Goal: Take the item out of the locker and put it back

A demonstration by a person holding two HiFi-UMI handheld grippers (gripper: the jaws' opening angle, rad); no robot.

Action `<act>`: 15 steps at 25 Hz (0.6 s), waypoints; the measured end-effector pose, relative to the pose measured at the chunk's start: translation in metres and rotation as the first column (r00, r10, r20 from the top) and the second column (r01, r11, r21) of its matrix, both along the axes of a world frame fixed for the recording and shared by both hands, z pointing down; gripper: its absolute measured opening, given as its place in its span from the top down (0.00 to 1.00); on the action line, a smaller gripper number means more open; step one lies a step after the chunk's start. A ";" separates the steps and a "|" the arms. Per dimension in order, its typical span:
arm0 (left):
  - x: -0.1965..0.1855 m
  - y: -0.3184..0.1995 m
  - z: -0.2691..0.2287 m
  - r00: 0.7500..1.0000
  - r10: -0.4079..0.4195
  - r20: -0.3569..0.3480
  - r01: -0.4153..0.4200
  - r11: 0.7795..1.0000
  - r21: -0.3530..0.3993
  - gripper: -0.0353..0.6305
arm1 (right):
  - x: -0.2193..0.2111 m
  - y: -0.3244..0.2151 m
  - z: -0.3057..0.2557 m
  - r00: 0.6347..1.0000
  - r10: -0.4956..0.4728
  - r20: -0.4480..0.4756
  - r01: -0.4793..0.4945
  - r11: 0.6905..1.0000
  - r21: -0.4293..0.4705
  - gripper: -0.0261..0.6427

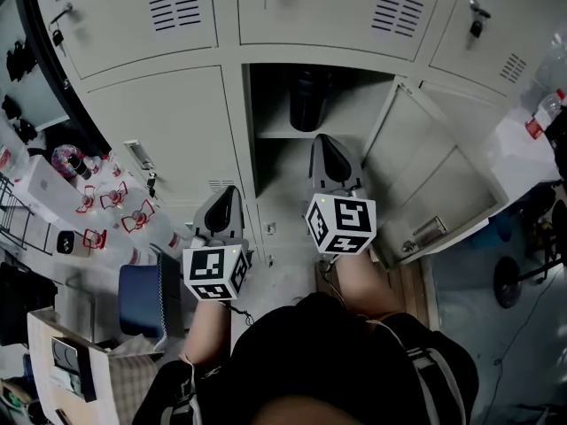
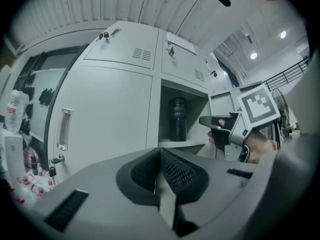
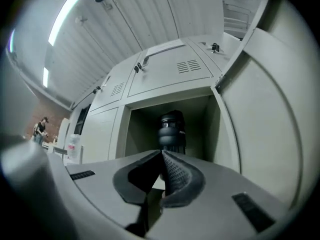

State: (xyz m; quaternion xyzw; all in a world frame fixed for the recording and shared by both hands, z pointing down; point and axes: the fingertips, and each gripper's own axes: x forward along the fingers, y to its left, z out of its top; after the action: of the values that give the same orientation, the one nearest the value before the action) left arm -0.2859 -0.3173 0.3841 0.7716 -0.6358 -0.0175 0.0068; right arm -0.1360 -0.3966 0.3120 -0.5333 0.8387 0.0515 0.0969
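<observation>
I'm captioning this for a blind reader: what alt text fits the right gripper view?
The right gripper, jaws shut and empty, points at a dark bottle standing upright inside an open grey locker. Its door is swung out to the right.

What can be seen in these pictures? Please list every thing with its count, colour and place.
lockers: several, pale grey, filling the wall ahead; one compartment stands open
locker door: one, pale grey, swung open at the right of the open compartment
bottle: one, dark, upright on the shelf inside the open compartment
plastic bottle: one, clear with red, on the white surface at the far right
small items: several, red and white, low at the left beside the lockers
container: one, blue, at the lower left
left claw: one, grey with black pads, shut and empty, before the closed lockers
right claw: one, grey with black pads, shut and empty, pointing at the bottle, apart from it
</observation>
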 end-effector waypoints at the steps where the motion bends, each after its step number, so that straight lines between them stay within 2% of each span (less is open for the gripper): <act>1: 0.003 -0.001 0.000 1.000 0.006 0.001 -0.006 1.000 0.001 0.93 | 0.000 0.003 0.008 1.000 -0.012 -0.006 0.012 1.000 -0.011 0.94; 7: 0.016 -0.002 0.003 0.999 0.035 0.004 -0.035 0.999 -0.005 0.93 | 0.007 0.018 0.053 0.999 -0.032 -0.012 0.030 0.993 -0.113 0.94; 15: 0.026 0.001 0.005 0.999 0.046 0.008 -0.046 0.999 -0.010 0.93 | 0.013 0.026 0.056 0.999 -0.044 -0.003 0.044 0.992 -0.121 0.94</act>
State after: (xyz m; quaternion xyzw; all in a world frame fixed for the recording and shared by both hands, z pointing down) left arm -0.2597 -0.3164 0.3892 0.7861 -0.6180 -0.0109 0.0083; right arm -0.1230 -0.3701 0.3680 -0.5194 0.8522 0.0000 0.0634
